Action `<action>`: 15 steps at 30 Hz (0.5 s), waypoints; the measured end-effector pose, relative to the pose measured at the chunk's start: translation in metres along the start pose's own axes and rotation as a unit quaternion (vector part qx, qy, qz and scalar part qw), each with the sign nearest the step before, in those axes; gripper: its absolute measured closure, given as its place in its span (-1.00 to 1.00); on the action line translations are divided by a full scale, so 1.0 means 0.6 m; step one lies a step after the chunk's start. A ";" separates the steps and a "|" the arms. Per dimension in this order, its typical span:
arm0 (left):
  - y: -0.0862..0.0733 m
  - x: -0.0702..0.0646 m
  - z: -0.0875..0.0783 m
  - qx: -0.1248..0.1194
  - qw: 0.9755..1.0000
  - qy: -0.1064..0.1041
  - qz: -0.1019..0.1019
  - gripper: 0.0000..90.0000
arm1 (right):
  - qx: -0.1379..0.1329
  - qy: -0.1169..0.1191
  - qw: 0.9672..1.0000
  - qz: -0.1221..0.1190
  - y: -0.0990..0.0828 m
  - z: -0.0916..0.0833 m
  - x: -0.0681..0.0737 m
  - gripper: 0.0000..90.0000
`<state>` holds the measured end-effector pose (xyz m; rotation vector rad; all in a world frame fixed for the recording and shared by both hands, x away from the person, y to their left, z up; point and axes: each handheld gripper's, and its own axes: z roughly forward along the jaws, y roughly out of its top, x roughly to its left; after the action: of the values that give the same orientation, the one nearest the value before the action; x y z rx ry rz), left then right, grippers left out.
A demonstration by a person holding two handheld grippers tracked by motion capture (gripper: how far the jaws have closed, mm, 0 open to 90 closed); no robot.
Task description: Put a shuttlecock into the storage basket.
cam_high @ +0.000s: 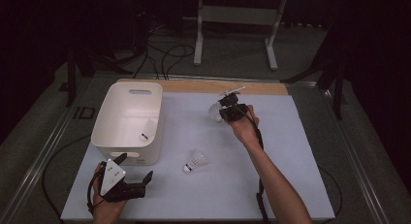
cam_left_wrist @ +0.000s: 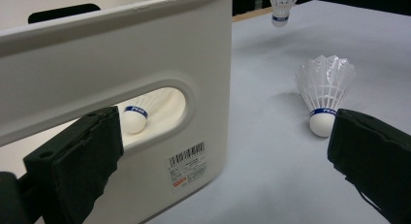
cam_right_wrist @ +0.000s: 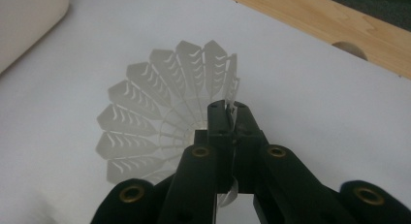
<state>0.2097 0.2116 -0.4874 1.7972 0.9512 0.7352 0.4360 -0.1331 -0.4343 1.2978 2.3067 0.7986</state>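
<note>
My right gripper (cam_high: pixel 223 112) (cam_right_wrist: pixel 231 107) is shut on the feather skirt of a white shuttlecock (cam_high: pixel 214 110) (cam_right_wrist: pixel 150 117), held above the far middle of the table; this shuttlecock (cam_left_wrist: pixel 283 6) hangs cork down. A second shuttlecock (cam_high: pixel 195 162) (cam_left_wrist: pixel 324 95) lies on the white table, cork toward me. A third shuttlecock (cam_high: pixel 148 129) (cam_left_wrist: pixel 134 118) lies inside the white bin (cam_high: pixel 112 118) (cam_left_wrist: pixel 145 54) and shows through its handle slot. My left gripper (cam_high: pixel 135 167) (cam_left_wrist: pixel 225 127) stands open near the bin's front corner, nothing between its jaws.
A wooden strip (cam_high: pixel 223 87) (cam_right_wrist: pixel 339 25) runs along the table's far edge. Behind it on the floor stand a metal frame (cam_high: pixel 237 15) and loose cables (cam_high: pixel 165 54). The white board (cam_high: pixel 291 151) is bare to the right of the second shuttlecock.
</note>
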 end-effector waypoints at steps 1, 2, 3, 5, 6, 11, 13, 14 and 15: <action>0.000 0.000 0.000 0.001 1.000 0.000 0.001 -1.00 | -0.002 0.001 1.000 0.000 0.001 -0.001 0.001 0.98; 0.000 0.000 0.000 0.001 1.000 0.000 0.000 -1.00 | -0.002 0.001 1.000 0.000 0.001 -0.002 0.002 0.98; 0.000 0.000 0.000 0.001 1.000 0.000 0.000 -1.00 | -0.004 0.003 1.000 0.000 0.002 -0.003 0.002 0.98; 0.000 0.000 0.000 -0.001 1.000 0.000 -0.001 -1.00 | -0.005 0.003 1.000 -0.002 0.003 -0.005 0.004 0.98; 0.000 0.000 0.000 0.000 1.000 0.000 -0.001 -1.00 | -0.005 0.004 1.000 -0.003 0.003 -0.006 0.005 0.98; 0.000 0.000 0.000 -0.001 1.000 0.000 -0.001 -1.00 | -0.009 0.006 1.000 -0.006 0.007 -0.010 0.010 0.98; 0.000 0.000 0.000 -0.001 1.000 0.000 -0.002 -1.00 | -0.009 0.005 1.000 -0.008 0.008 -0.013 0.012 0.98; 0.000 0.000 0.000 -0.002 1.000 0.000 -0.002 -1.00 | -0.011 0.006 1.000 -0.008 0.009 -0.014 0.014 0.98; 0.000 0.001 0.000 -0.001 1.000 0.000 -0.001 -1.00 | -0.011 0.006 1.000 -0.011 0.010 -0.015 0.014 0.98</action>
<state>0.2097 0.2120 -0.4873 1.7936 0.9522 0.7342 0.4304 -0.1260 -0.4240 1.2586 2.3116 0.8242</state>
